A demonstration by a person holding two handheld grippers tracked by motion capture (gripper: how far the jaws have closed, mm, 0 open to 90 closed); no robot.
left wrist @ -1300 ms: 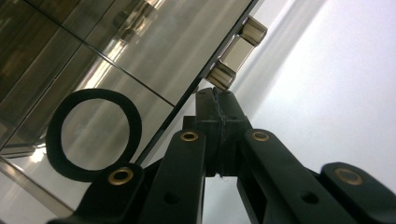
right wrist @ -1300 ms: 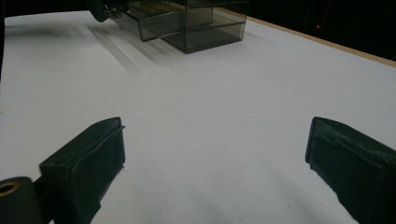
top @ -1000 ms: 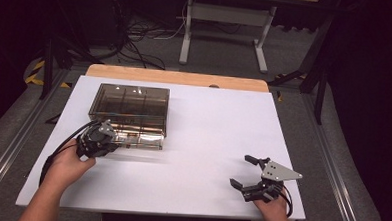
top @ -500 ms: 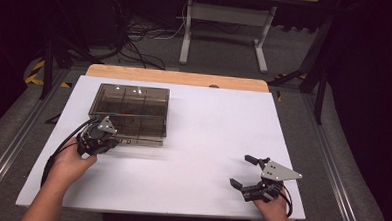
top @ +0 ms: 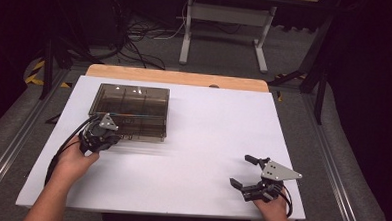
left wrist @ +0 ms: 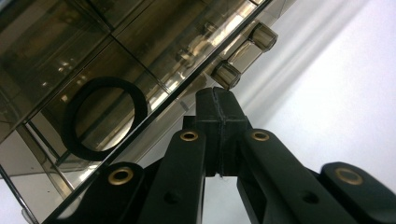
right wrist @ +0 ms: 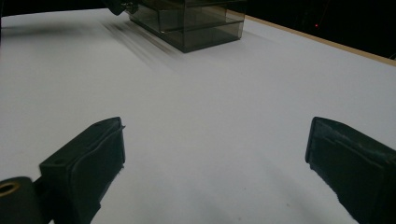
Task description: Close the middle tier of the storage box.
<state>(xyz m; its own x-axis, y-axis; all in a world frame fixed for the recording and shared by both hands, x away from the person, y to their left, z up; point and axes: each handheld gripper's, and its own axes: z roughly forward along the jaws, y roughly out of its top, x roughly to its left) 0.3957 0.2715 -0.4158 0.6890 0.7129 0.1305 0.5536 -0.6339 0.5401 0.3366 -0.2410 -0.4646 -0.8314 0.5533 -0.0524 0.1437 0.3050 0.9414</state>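
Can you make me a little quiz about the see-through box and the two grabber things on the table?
1. True or false: the left gripper has its jaws wide open.
2. What shape is the black thing inside the smoky clear box? A) ring B) cube C) stick
3. Which gripper is beside the box, and which one sits far from it over the bare white table?

Key
1. False: its jaws are shut together, tips at the box's front edge by the latches.
2. A, a ring.
3. The left gripper is beside the box; the right gripper, jaws open, is far from it.
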